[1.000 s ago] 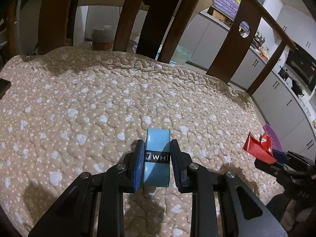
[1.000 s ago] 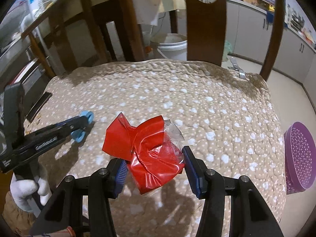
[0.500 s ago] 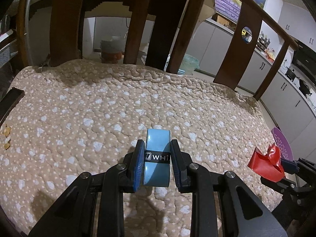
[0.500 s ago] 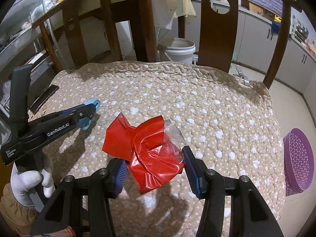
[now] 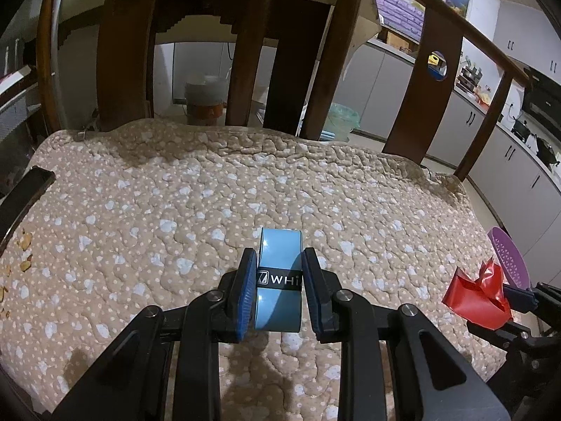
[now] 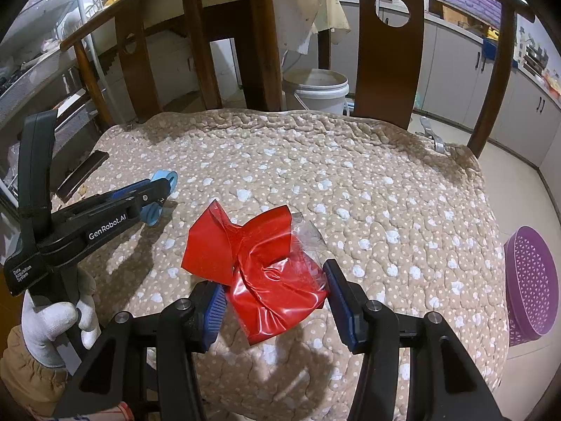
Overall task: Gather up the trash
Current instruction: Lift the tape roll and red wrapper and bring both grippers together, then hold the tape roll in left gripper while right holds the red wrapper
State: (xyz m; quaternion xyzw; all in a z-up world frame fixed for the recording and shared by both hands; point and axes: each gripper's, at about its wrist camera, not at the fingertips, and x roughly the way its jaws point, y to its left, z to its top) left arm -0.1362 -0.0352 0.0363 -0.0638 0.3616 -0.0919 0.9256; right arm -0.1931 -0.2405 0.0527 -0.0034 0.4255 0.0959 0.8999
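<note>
Left wrist | L gripper (image 5: 278,287) clamps blue roll (image 5: 278,280), upright, edge fwd; R gripper (image 6: 273,298) pinches red wrapper (image 6: 259,263)

- The left gripper (image 5: 278,282) has both blue pads pressed against a light blue roll (image 5: 279,273) with a black band, held clear above the quilted beige cushion (image 5: 182,210).
- Far right of these tongs, the right gripper (image 5: 510,298) grips a crumpled red wrapper (image 5: 475,298).
- Just beyond that wrapper sits a purple basket (image 5: 508,258).
- Far left of the tongs, brown crumbs (image 5: 24,245) lie on the cushion's edge.
- Ahead rise dark wooden chair slats (image 5: 245,45).
</note>
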